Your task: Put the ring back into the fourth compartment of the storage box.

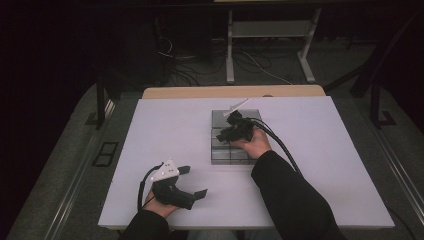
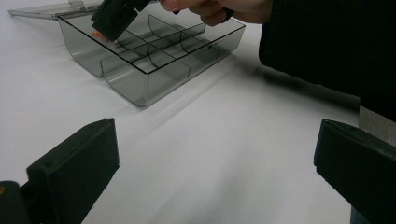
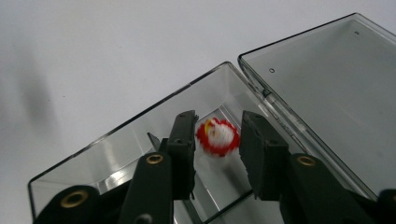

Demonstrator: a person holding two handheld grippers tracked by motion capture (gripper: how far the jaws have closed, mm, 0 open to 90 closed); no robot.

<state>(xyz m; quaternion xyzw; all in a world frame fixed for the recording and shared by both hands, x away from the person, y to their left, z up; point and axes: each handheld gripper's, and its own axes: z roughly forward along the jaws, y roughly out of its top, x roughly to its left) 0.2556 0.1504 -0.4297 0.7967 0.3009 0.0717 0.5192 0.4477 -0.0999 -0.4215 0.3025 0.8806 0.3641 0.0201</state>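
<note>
**Desk:** What sits at the centre of the frame?

**Photographer:** A small red-and-white ball (image 3: 218, 136), blurred, lies between the two black jaws of the right gripper (image 3: 217, 140), inside a corner compartment of a smoky clear plastic organiser box (image 3: 140, 135). The jaws stand a little apart on either side of the ball; a gap shows on each side, so the pads do not press on it. The grip is released, narrowly.

**Desk:** And around the claw?

**Photographer:** Just beyond the jaws, to their right in the right gripper view, the box's hinged lid (image 3: 327, 93) lies open and flat on the white table (image 3: 93, 56). From the high view, the right gripper (image 1: 235, 131) dips into the box (image 1: 220, 156) near its far end, the person's right hand (image 1: 257, 145) behind it and a dark sleeve (image 1: 290, 195) trailing back to the near edge.

**Desk:** The other hand?

**Photographer:** The left gripper (image 1: 192, 182) rests on the table (image 1: 165, 130) well apart from the box, nearer the person, its jaws spread wide with nothing between them. Its own camera looks across bare tabletop at the divided box (image 2: 149, 60), where the right gripper's tip (image 2: 112, 21) reaches in beside a speck of orange-red (image 2: 99, 34).
</note>
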